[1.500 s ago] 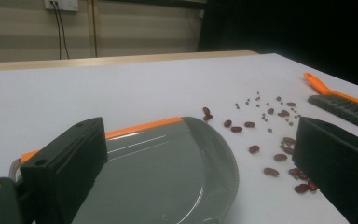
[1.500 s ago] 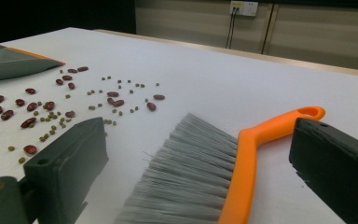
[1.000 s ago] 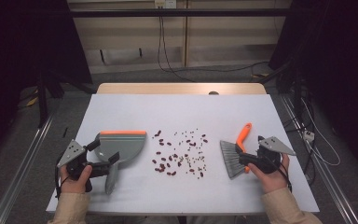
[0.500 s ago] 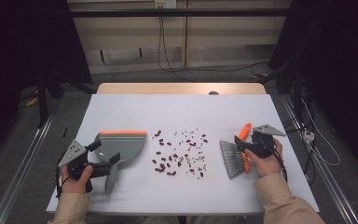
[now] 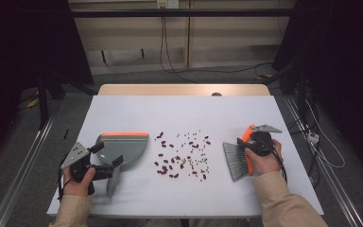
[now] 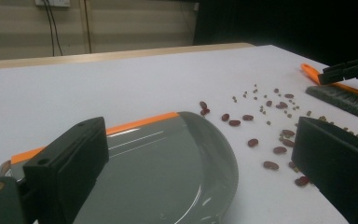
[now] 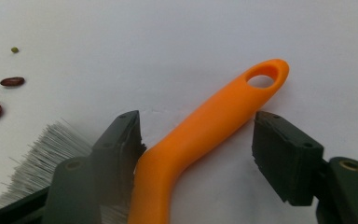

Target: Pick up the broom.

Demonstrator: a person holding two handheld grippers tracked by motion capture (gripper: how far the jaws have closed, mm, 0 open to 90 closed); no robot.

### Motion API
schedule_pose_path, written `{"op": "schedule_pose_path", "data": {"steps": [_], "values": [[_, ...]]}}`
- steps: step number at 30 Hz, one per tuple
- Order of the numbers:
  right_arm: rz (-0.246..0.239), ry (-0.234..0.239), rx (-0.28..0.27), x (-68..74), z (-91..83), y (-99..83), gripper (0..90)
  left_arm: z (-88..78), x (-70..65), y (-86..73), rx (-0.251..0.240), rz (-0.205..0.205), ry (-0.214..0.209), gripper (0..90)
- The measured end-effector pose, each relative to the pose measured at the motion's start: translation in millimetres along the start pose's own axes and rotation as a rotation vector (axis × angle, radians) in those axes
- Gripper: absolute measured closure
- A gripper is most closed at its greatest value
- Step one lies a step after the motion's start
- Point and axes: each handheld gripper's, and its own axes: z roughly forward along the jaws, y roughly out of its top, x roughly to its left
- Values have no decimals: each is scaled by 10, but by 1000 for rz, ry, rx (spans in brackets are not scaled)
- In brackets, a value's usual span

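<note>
In the right gripper view, the right gripper (image 7: pixel 196 154) has its 2 jaws either side of the brush (image 7: pixel 205 135)'s orange handle; they have just been closing, the left jaw at or very near the handle, the other with a visible gap, so no grip yet. The brush lies flat at centre right of the high view, grey bristles toward the beans (image 5: pixel 182 153).

The left gripper (image 6: pixel 191 182) has its jaws wide apart and clamped on nothing, with the dustpan (image 6: pixel 168 168) lying between them on the table (image 5: pixel 179 113). In the high view the dustpan sits at lower left, its orange lip toward the top.

The red and small green beans are all loose at the middle of the frame, none in the pan. Judging by this, sweeping has not begun: grasping both tools, brushing and collecting remain.
</note>
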Motion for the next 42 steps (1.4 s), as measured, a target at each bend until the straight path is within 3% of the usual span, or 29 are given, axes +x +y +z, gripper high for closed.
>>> {"op": "schedule_pose_path", "data": {"steps": [9,12,15,19,21,24,28,32,34,39,42], "values": [[-30,2,42,38,31,24,424,3,-3,3,3,6,-2,36],[-3,46,72,41,25,30,489,4,-1,3,2,5,-1,36],[-20,48,79,64,22,38,526,7,-1,2,3,5,-2,36],[-42,95,106,99,5,59,656,7,-5,5,4,8,-1,36],[-40,109,115,100,1,64,677,9,-9,4,4,5,-1,36],[-28,130,123,87,-4,76,683,11,-10,5,5,8,-2,36],[-47,141,117,56,18,111,694,20,-13,8,6,12,-2,36],[-56,124,109,34,100,177,694,18,-15,15,4,13,-1,36],[-51,124,130,41,125,210,685,16,-13,13,7,14,0,36],[-7,125,173,48,131,239,672,9,-13,13,3,12,0,36],[-30,110,173,82,133,236,642,8,-13,13,2,10,0,36]]}}
